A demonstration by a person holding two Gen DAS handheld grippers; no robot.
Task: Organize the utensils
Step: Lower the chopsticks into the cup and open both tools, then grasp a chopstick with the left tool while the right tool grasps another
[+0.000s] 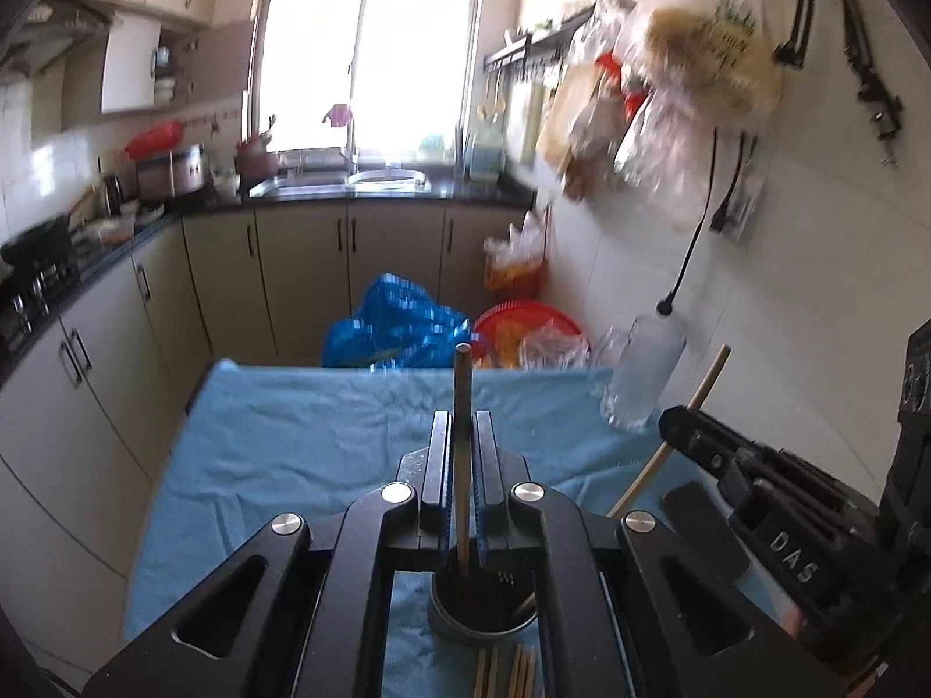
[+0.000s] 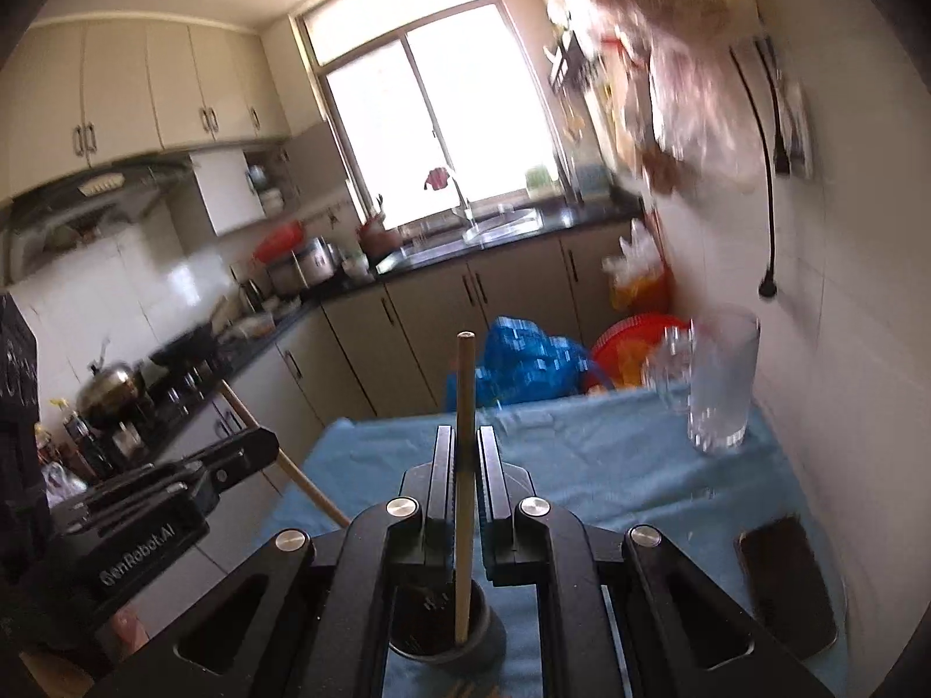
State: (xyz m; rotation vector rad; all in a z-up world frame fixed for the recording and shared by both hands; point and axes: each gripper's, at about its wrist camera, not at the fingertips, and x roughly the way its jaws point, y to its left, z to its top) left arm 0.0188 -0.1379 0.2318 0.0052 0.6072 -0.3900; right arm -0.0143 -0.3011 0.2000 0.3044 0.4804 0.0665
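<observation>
Kitchen interior: bright window above dark countertop, cream cabinets, white tiled wall, blue-draped table

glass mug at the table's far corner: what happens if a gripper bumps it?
The glass mug is tall with a narrow base, so it probably tips rather than slides. It stands near the blue cloth's far edge, so a fall could break it. Smooth glass is likely slippery to pinch.

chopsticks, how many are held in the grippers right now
2. One chopstick is clamped in the left gripper, one chopstick in the right gripper. More lie loose on the blue cloth by the dark cup, partly hidden.
</observation>
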